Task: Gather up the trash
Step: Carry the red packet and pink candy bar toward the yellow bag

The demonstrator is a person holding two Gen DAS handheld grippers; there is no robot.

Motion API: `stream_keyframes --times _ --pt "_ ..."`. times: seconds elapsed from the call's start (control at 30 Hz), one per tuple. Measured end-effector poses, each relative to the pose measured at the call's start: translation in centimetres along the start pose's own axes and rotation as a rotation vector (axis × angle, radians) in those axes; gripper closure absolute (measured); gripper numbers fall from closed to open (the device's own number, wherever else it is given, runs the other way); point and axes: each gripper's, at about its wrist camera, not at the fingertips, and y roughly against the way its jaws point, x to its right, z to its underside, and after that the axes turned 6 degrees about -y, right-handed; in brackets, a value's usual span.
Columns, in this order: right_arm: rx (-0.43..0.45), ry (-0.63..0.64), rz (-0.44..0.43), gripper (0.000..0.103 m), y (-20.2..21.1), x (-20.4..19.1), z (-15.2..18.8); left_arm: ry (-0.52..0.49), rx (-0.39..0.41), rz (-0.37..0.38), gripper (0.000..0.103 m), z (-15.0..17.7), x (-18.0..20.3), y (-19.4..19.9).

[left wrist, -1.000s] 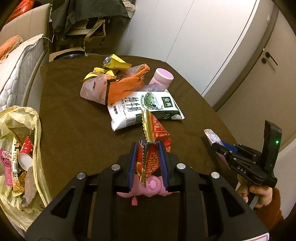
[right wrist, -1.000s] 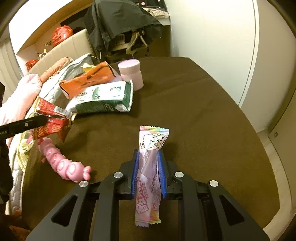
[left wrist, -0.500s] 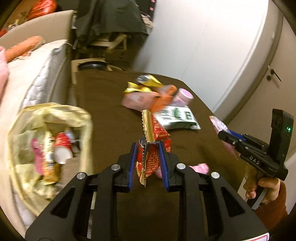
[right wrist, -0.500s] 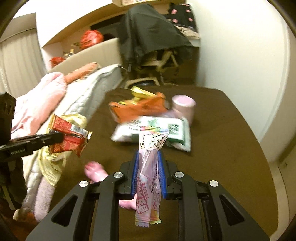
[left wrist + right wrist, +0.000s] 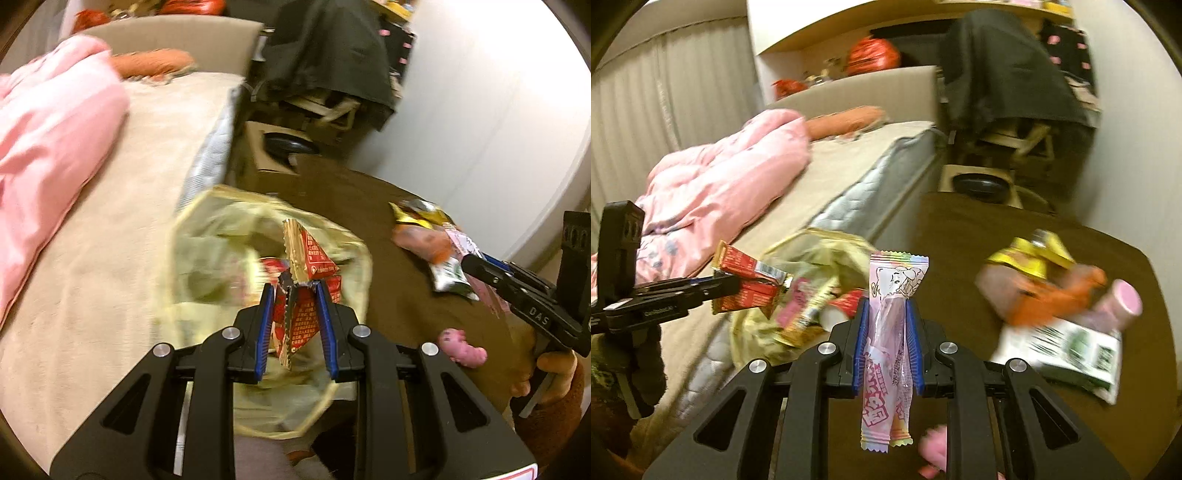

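Note:
My left gripper (image 5: 293, 295) is shut on a red and gold snack wrapper (image 5: 308, 280), held right over the open mouth of a yellow trash bag (image 5: 207, 236) that hangs beside the table's left edge. In the right wrist view the same wrapper (image 5: 750, 280) pokes from the left gripper (image 5: 718, 284) above the bag (image 5: 820, 243). My right gripper (image 5: 888, 314) is shut on a pink candy wrapper (image 5: 890, 325), a little right of the bag. From the left wrist view, the right gripper (image 5: 467, 264) comes in from the right over the table.
On the brown table (image 5: 388, 302) lie a yellow and orange wrapper heap (image 5: 1041, 280), a white and green milk pouch (image 5: 1067, 343), a pink cup (image 5: 1123, 299) and a pink toy (image 5: 461, 349). A bed with a pink blanket (image 5: 48, 122) runs along the left. A chair with dark clothes (image 5: 1008, 74) stands beyond.
Both grippers swung left from above the table toward the trash bag, each keeping its wrapper. The bag moved from the left edge of view to under the left gripper.

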Motion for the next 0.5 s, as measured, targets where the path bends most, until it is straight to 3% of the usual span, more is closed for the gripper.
stream_keyframes --times 0.23,0.5 --pt "-0.082 0.045 -0.089 0.084 -5.8 -3.7 -1.0 0.052 -0.047 -0.006 0.081 0.6 -3.7 -2.0" --pt "-0.148 0.079 -0.1 0.084 -11.0 -4.2 -0.8 0.038 -0.124 -0.007 0.081 0.5 -4.6 -6.2"
